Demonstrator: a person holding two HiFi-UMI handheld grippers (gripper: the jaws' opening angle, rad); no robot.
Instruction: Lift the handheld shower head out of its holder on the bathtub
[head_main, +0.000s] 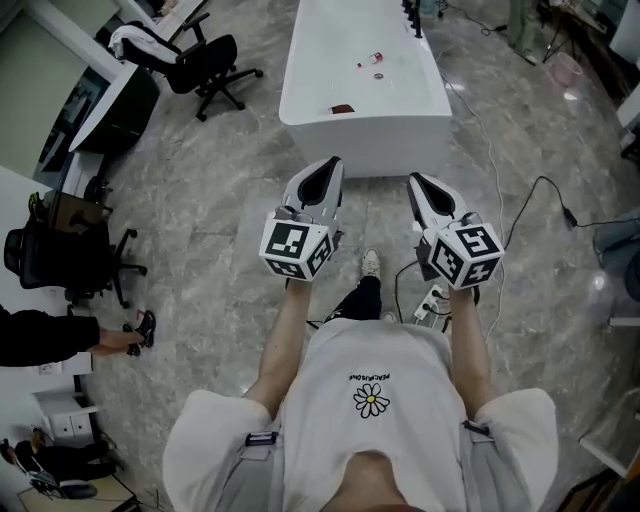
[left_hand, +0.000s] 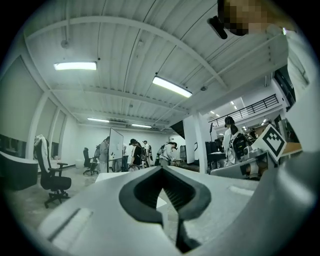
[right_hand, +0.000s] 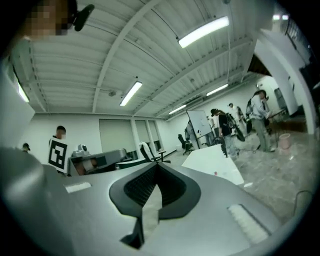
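Head view: the shower head is too small to pick out; the only sign of it is a dark fixture (head_main: 411, 17) at the tub's far end, well apart from both your tools. The white tub (head_main: 365, 135) stands ahead of you on the grey floor (head_main: 220, 180), with a small red thing (head_main: 375, 58) and a brown thing (head_main: 342, 108) lying in it. You hold the left gripper (head_main: 325, 166) and right gripper (head_main: 418, 182) level, side by side, short of the tub's near wall. Each has its jaws pressed together on nothing. A chair (head_main: 205, 60) stands left of the tub; a cable (head_main: 492, 150) runs along its right.
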